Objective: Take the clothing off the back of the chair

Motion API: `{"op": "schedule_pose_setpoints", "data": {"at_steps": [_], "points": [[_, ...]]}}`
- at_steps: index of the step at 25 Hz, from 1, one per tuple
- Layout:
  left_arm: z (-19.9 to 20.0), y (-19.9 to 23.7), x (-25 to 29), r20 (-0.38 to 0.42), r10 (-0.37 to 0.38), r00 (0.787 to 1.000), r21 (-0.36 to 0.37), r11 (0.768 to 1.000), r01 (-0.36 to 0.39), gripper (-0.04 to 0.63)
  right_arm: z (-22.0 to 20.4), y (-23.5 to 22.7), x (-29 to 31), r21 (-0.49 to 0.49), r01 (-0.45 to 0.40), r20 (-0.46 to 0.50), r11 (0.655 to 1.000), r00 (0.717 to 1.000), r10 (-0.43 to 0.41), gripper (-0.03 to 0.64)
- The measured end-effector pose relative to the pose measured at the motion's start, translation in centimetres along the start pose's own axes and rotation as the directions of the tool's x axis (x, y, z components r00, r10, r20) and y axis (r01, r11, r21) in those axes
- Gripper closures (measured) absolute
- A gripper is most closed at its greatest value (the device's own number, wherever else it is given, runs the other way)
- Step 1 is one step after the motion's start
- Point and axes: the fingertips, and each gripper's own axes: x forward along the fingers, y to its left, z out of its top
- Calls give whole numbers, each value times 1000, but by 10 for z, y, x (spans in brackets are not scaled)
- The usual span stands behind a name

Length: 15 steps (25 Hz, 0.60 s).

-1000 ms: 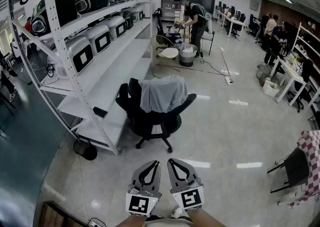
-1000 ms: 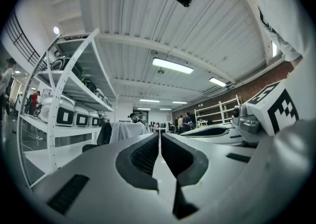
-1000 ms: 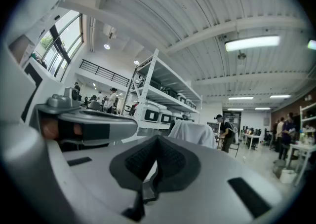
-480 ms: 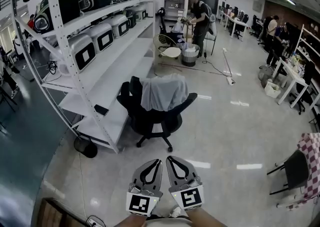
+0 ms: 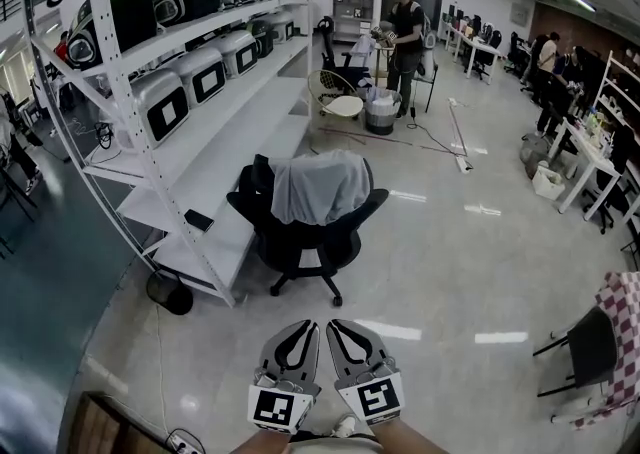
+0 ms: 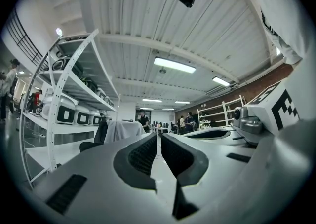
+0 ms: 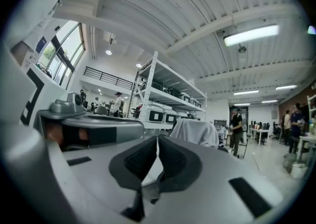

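The grey clothing (image 5: 320, 187) hangs over the back of the black chair (image 5: 300, 247), straight ahead and well apart from me, spread wide from left to right. My left gripper (image 5: 303, 326) and right gripper (image 5: 337, 325) sit side by side near me, both closed on nothing and about equally far from it. Only bare floor (image 5: 430, 272) lies between. The shelf rack (image 5: 215, 167) crowds the chair's left, so I judge the right side freer.

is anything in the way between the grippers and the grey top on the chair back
Nothing visible does. Only bare floor lies between the left hand-held gripper, the right hand-held gripper and the grey top draped over the black chair. The shelving rack stands off to the chair's left.
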Motion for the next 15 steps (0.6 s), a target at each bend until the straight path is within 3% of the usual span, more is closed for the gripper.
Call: {"op": "schedule_pose_setpoints", "data": {"at_steps": [9,15], "points": [[-14,-13,14,-15,105,994,11,994,-105,575,-12,-32,-17,16,-64,34,998,997,63,597],[-19,-12,16,-31,137,990,27,990,-137,575,-14,-35,-14,32,-106,42,994,994,105,597]]}}
